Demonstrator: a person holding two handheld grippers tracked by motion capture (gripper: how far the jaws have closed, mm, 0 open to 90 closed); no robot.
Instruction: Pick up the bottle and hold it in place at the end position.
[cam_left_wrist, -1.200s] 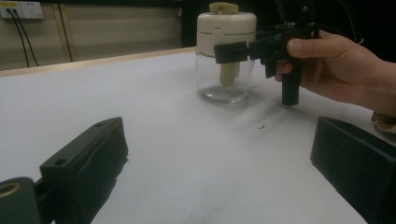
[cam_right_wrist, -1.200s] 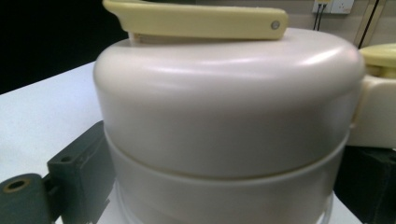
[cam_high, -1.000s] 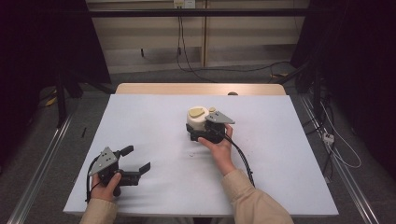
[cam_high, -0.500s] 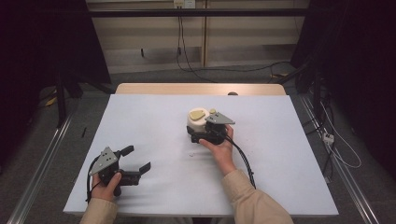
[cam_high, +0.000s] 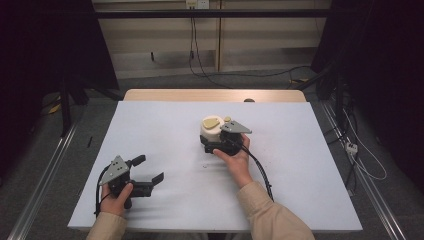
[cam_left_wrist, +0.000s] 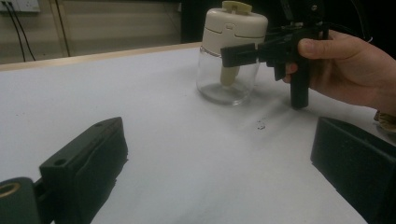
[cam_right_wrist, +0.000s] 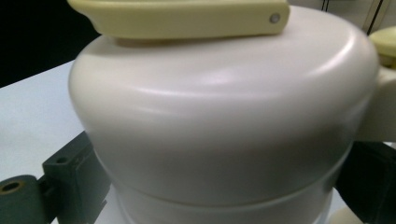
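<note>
A jar (cam_high: 212, 129) with a cream lid, a yellow-green flip tab and a clear glass base (cam_left_wrist: 227, 84) stands upright mid-table. My right gripper (cam_high: 210, 136) reaches it from the near right, one black jaw on each side at lid height. In the right gripper view the lid (cam_right_wrist: 224, 116) sits between the jaws, which stand as wide apart as the left gripper's. My left gripper (cam_high: 148, 169) rests low over the front left of the table, open and holding nothing, about a forearm's length from the jar.
The white table top (cam_high: 165, 125) lies over a wooden table whose far edge (cam_high: 200, 95) shows behind it. A small speck (cam_left_wrist: 260, 125) lies just in front of the jar. The right gripper's cable (cam_high: 262, 172) trails back along the forearm.
Nothing has visibly changed; both grippers and the jar hold their places.
</note>
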